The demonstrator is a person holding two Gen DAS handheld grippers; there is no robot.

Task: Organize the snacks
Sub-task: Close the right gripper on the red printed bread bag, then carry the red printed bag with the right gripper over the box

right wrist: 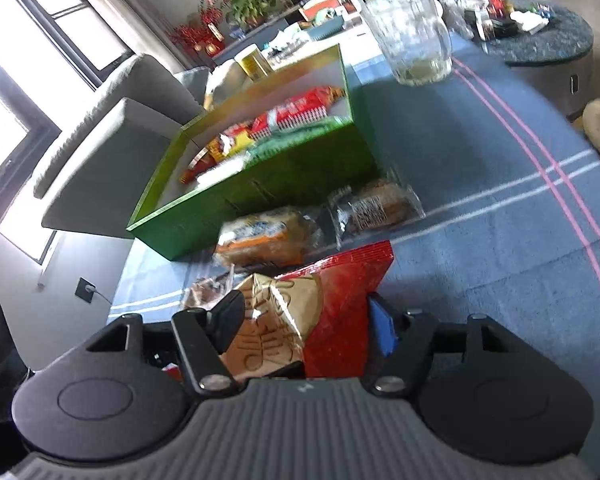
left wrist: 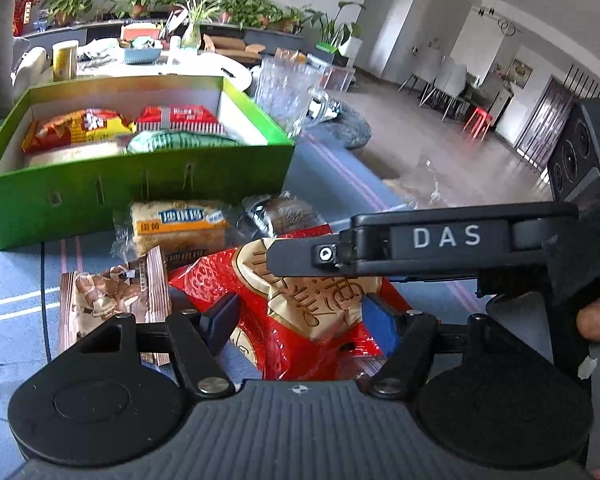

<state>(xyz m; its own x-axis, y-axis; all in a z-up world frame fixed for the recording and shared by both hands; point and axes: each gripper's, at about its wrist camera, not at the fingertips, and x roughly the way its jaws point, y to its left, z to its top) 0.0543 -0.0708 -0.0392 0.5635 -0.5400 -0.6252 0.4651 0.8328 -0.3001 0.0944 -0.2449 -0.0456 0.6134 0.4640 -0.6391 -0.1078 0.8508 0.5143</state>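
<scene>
Red bag (right wrist: 340,312) clamped between right gripper (right wrist: 304,324) fingers, raised above the blue cloth (right wrist: 480,240). Same bag (left wrist: 300,312) between the spread fingers of left gripper (left wrist: 300,320); cannot tell whether gripped. Ahead and left: green box (left wrist: 100,196) holding snacks, bread packet (left wrist: 180,224) just before it.

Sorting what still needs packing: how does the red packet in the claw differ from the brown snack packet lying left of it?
The red packet is glossy red with a gold panel; the brown snack packet is brown with pictured pieces. The red one sits between the right claw fingers; the brown one lies untouched on the blue cloth. The red looks larger. Both are sealed and outside the green box.
</scene>
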